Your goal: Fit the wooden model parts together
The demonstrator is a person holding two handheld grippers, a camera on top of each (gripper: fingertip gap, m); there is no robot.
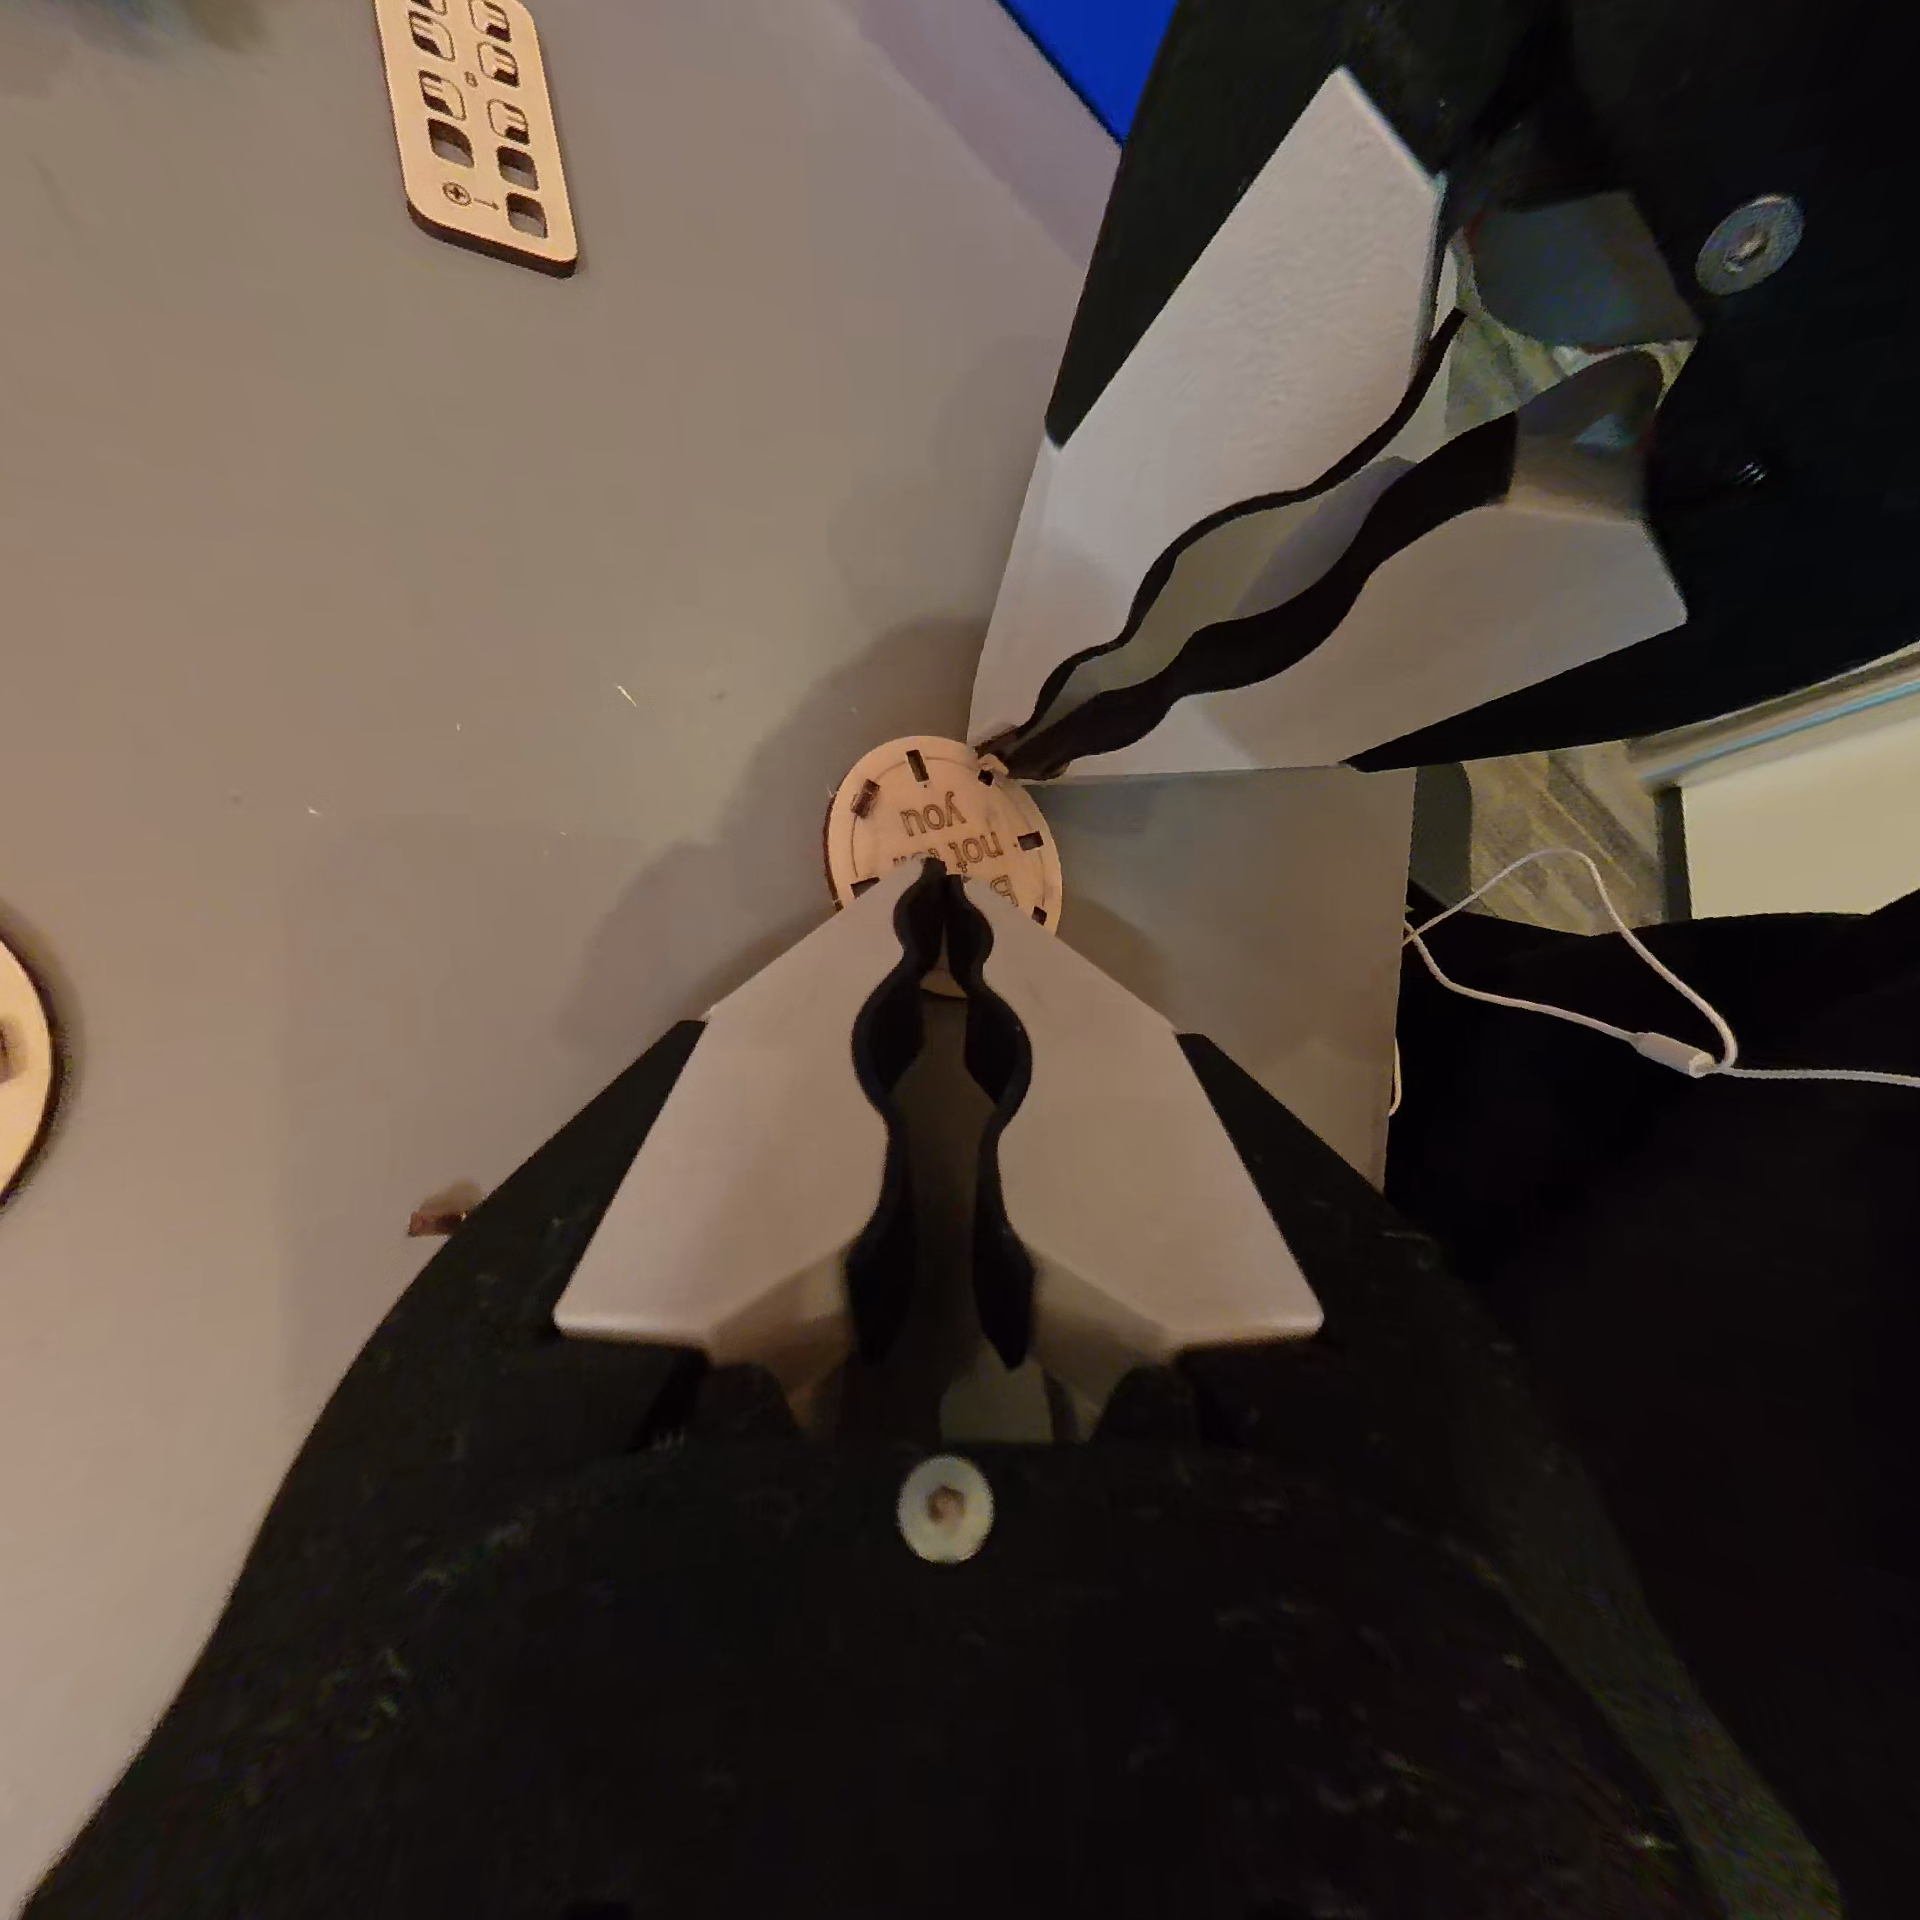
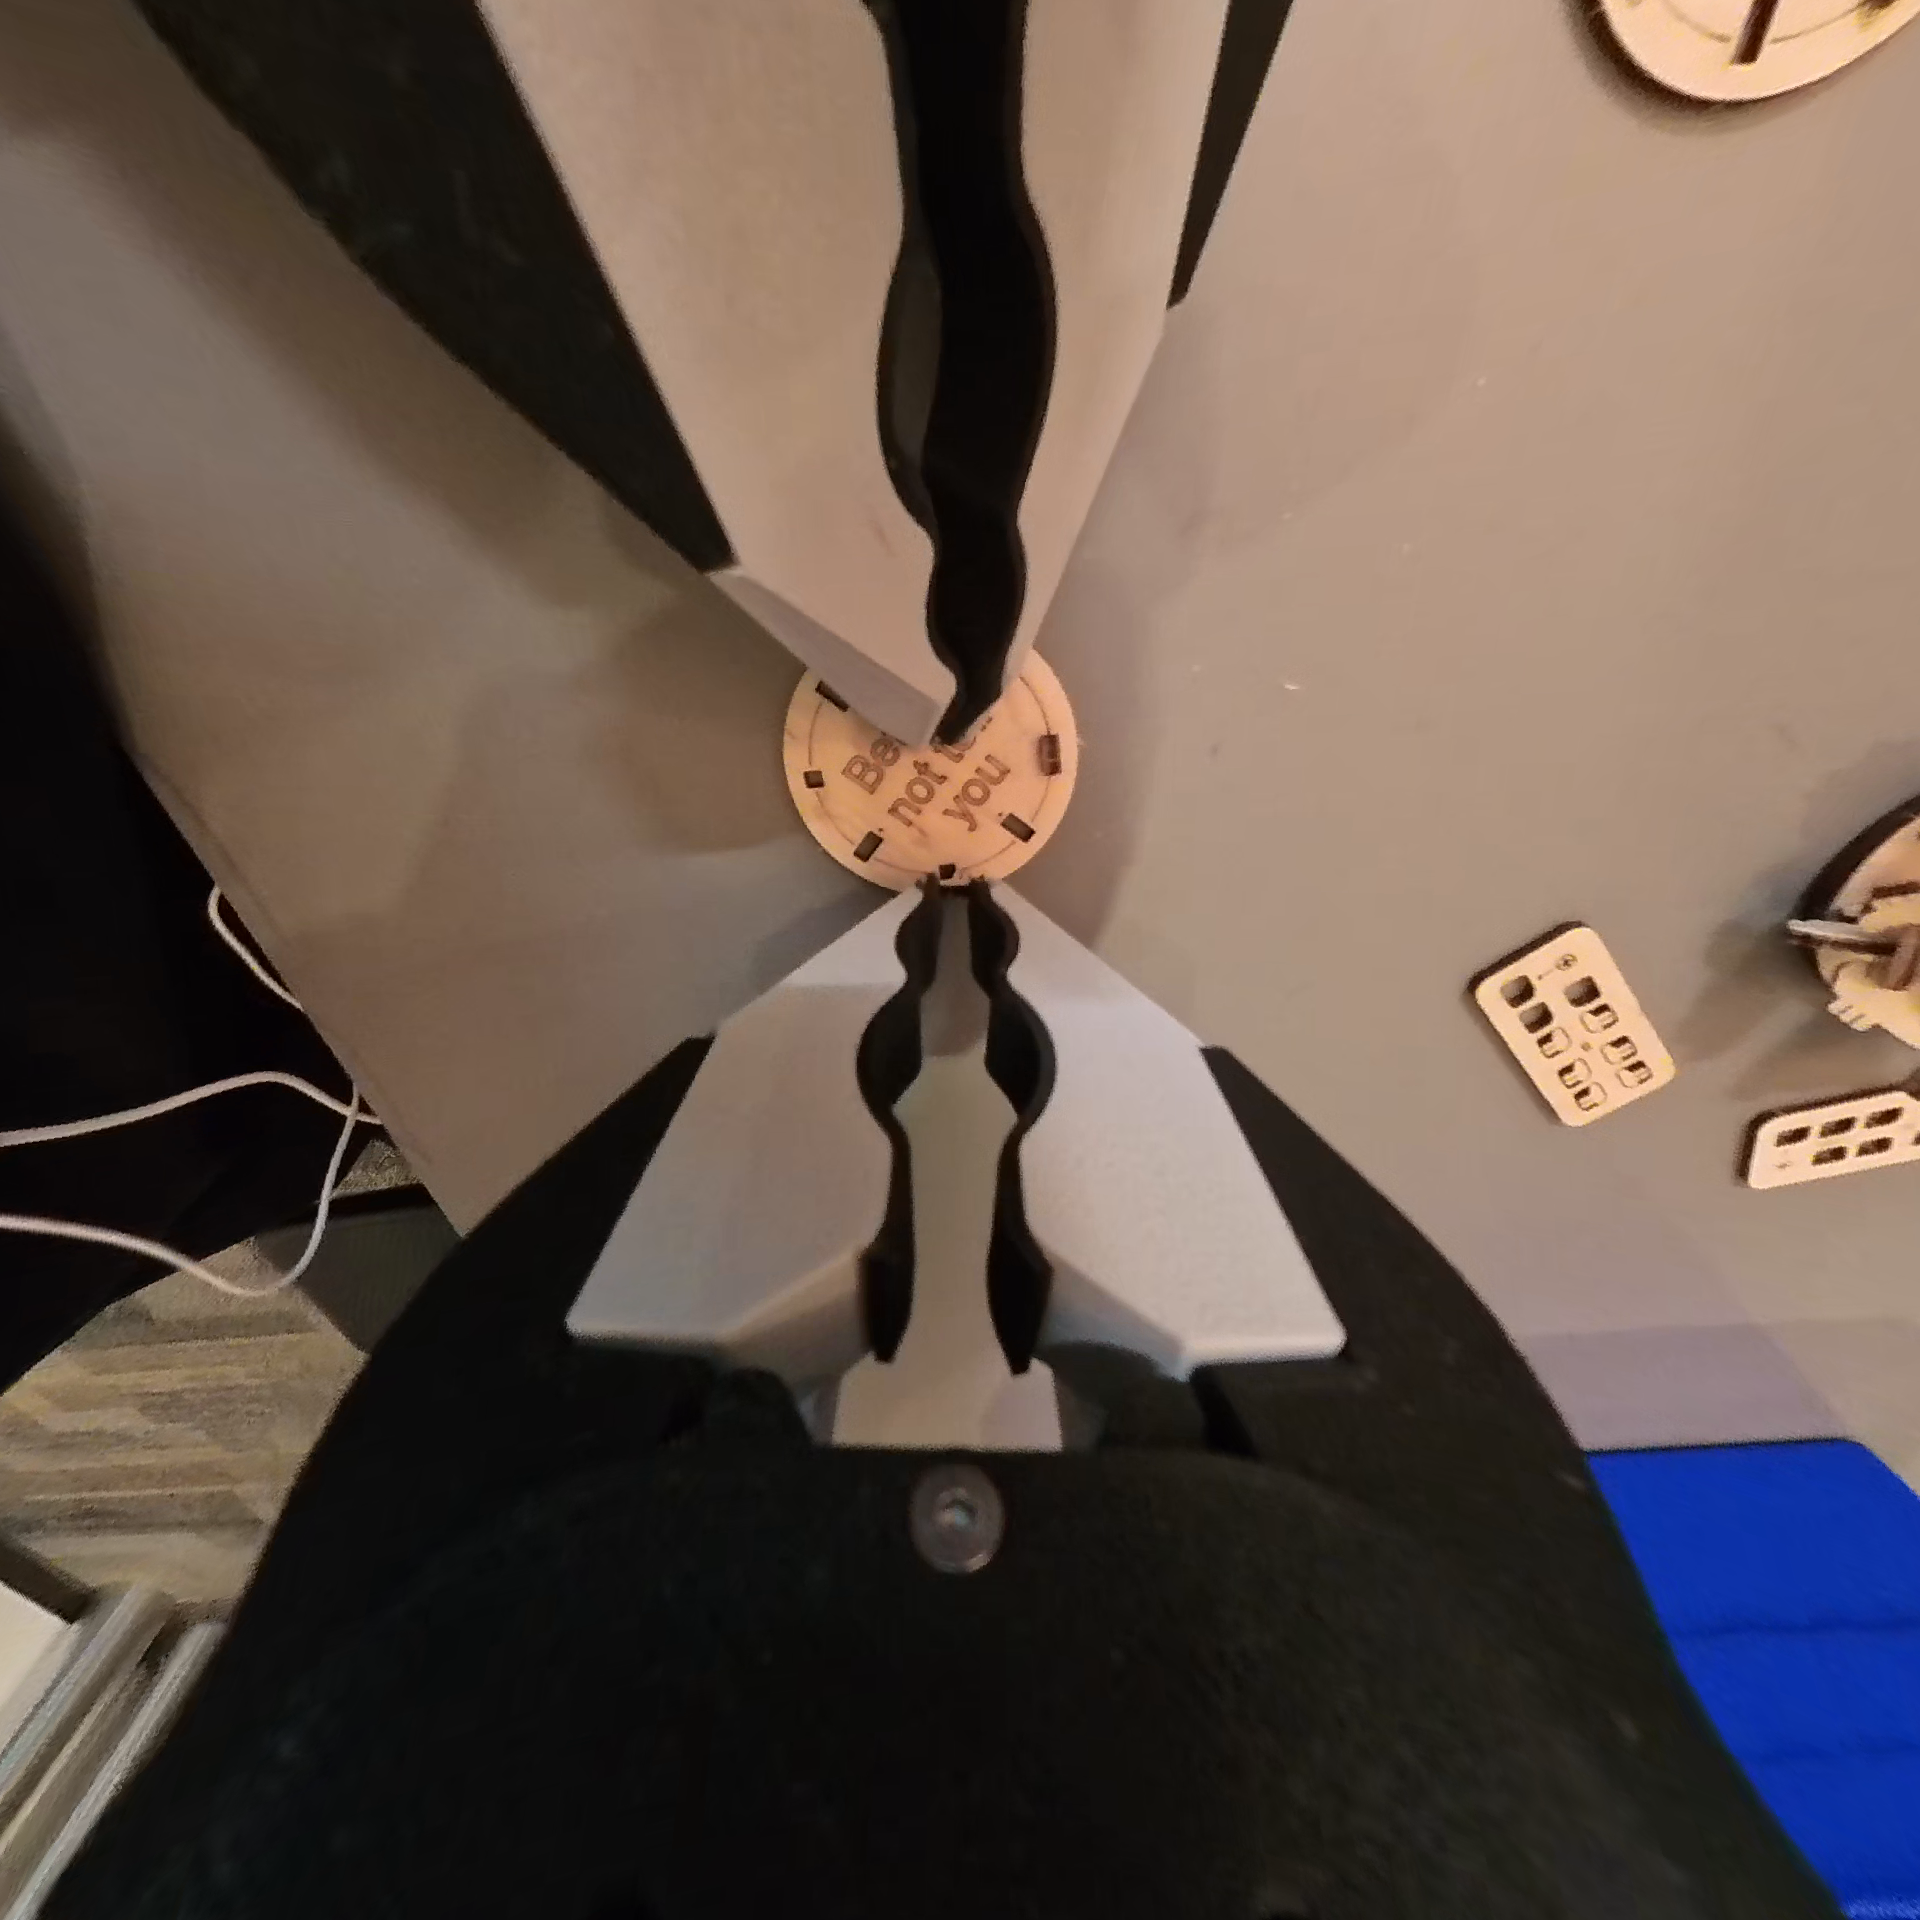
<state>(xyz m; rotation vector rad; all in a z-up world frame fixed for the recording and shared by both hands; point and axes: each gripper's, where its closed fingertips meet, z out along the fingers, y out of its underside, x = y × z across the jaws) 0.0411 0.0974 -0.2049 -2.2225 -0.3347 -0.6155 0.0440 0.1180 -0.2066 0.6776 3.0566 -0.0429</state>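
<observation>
Small round wooden disc (image 1: pixel 940 831) lies flat on the grey bench (image 1: pixel 416 623), near its edge, with both tools meeting at it from opposite sides.

Left tool (image 1: pixel 932 876): clenched, tips together and set down on the disc's engraved top face. Right wrist view confirms it (image 2: pixel 961 717), tips pressing onto the disc from above, nothing between the pads.

Right tool (image 2: pixel 954 886): nearly clenched, tips at the disc's rim on a small wooden tab sticking out there. Left wrist view shows the same tips (image 1: pixel 1013 750) pinched on a small piece at the rim.

Left view only: one slotted wooden card (image 1: pixel 478 125) far up the bench, part of one large wooden round (image 1: pixel 16 1049) cut off at the frame edge.

Right view only: two slotted wooden cards (image 2: pixel 1569 1023), two large wooden rounds, both cut off (image 2: pixel 1756 31); one carries some small parts, too blurred to name.

White cable (image 1: pixel 1558 987) hangs off the bench edge in both views. Blue surface (image 2: pixel 1766 1621) partly seen.

Disc's engraving partly covered by the left tool.
</observation>
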